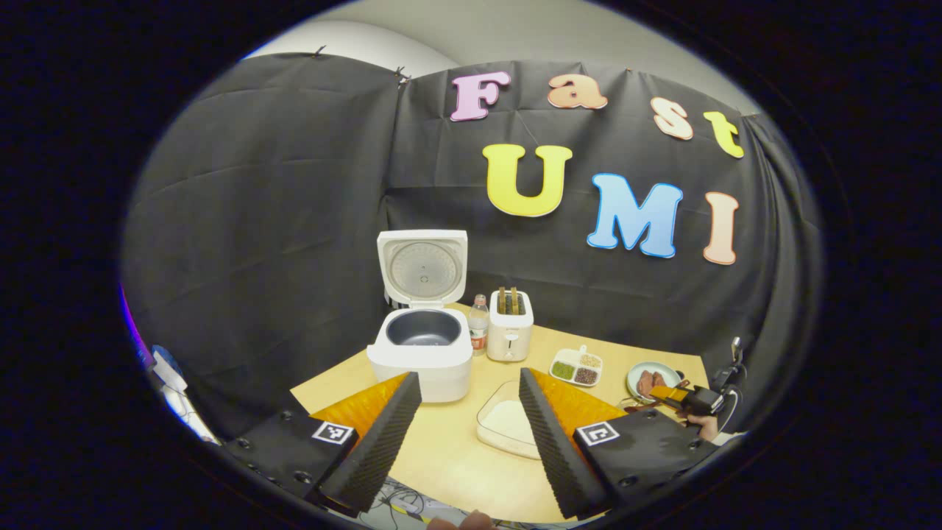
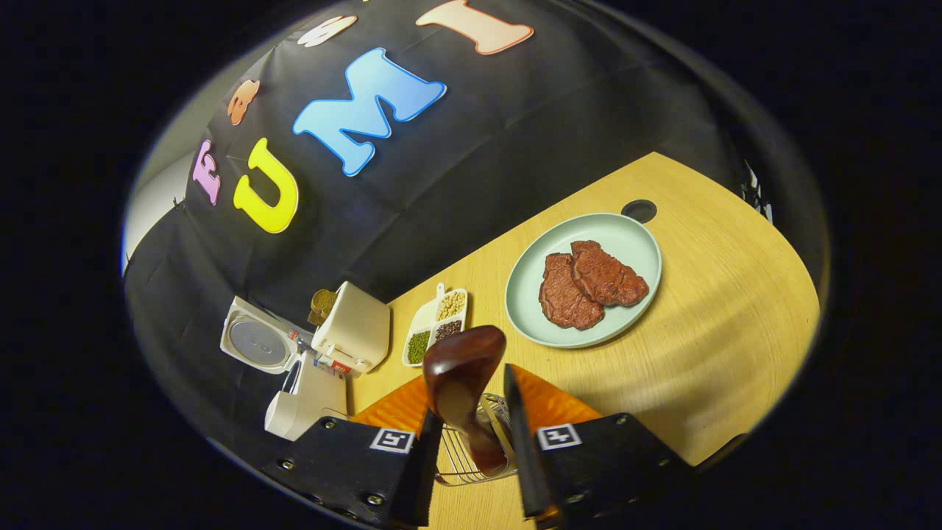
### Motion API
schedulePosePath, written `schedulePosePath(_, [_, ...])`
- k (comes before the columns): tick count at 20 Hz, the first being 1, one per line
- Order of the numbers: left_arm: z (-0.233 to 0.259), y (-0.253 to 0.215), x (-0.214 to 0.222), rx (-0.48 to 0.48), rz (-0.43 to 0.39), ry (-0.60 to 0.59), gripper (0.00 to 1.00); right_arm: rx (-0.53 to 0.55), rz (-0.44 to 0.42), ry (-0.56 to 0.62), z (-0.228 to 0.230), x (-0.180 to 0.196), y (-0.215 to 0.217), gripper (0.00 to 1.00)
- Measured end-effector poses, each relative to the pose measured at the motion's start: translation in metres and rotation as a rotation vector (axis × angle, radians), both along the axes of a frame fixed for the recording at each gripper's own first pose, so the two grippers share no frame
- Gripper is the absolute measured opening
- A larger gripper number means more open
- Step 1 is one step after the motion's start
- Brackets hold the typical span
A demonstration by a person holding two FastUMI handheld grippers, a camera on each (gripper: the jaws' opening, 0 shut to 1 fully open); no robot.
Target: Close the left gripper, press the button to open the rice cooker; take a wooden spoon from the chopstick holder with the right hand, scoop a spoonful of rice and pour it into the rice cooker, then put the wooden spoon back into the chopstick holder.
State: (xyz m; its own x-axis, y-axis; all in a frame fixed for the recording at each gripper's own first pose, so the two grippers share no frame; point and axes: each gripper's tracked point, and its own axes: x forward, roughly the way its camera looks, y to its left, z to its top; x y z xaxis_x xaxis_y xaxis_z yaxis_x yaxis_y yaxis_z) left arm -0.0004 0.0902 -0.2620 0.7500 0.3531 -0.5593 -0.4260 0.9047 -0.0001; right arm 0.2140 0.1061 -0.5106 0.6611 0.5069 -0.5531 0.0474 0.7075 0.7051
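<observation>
Right hand-held gripper [image 2: 471, 434] straddles wooden spoon [image 2: 462, 383].

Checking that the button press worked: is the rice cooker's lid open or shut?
Open. In the left gripper view the rice cooker has its lid standing upright behind it, with the dark inner pot exposed and looking empty.

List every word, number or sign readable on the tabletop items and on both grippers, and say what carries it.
None can be read.
Clear plastic bottle: red label, print too small.
White toaster: front marks blurred.
Left gripper: square black-and-white markers, patterns, not words.
Right gripper: the same kind of square markers.
</observation>
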Motion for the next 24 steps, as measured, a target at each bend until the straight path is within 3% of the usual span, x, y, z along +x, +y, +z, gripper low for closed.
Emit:
schedulePosePath(1, [0.0,-0.002,-0.002,0.004,-0.002,0.005,0.94,0.023,0.006,0.023,0.0,-0.003,0.005,0.39])
schedulePosePath(2, [0.0,-0.003,-0.004,0.004,-0.005,0.008,0.94,0.04,0.011,0.042,0.006,-0.004,0.008,0.29])
schedulePosePath(3, [-0.001,-0.005,-0.009,0.005,-0.007,0.007,0.89,0.044,0.024,0.054,0.005,-0.006,0.012,0.27])
schedulePosePath(5, [0.005,-0.006,-0.011,0.005,-0.009,0.001,0.94,0.039,0.024,0.056,0.009,-0.003,0.008,0.24])
schedulePosePath(13, [0.029,0.004,-0.04,-0.007,0.003,-0.084,0.94,-0.046,0.069,-0.049,0.086,-0.003,0.005,0.24])
schedulePosePath(15, [0.034,0.016,-0.05,-0.019,0.013,-0.114,0.94,-0.056,0.101,-0.087,0.118,-0.007,0.019,0.23])
schedulePosePath(16, [0.037,0.024,-0.054,-0.029,0.016,-0.127,0.89,-0.062,0.115,-0.108,0.132,-0.011,0.029,0.23])
schedulePosePath(18, [0.04,0.045,-0.07,-0.037,0.017,-0.155,0.89,-0.066,0.146,-0.138,0.158,-0.021,0.057,0.23])
schedulePosePath(19, [0.039,0.056,-0.076,-0.038,0.013,-0.166,0.94,-0.065,0.162,-0.148,0.169,-0.028,0.073,0.23])
schedulePosePath(21, [0.041,0.078,-0.089,-0.043,-0.008,-0.18,0.89,-0.081,0.188,-0.157,0.181,-0.044,0.107,0.23])
schedulePosePath(22, [0.045,0.089,-0.095,-0.042,-0.021,-0.191,0.94,-0.103,0.203,-0.164,0.184,-0.053,0.123,0.23])
schedulePosePath(24, [0.044,0.11,-0.103,-0.055,-0.055,-0.197,0.94,-0.156,0.226,-0.181,0.186,-0.069,0.154,0.24])
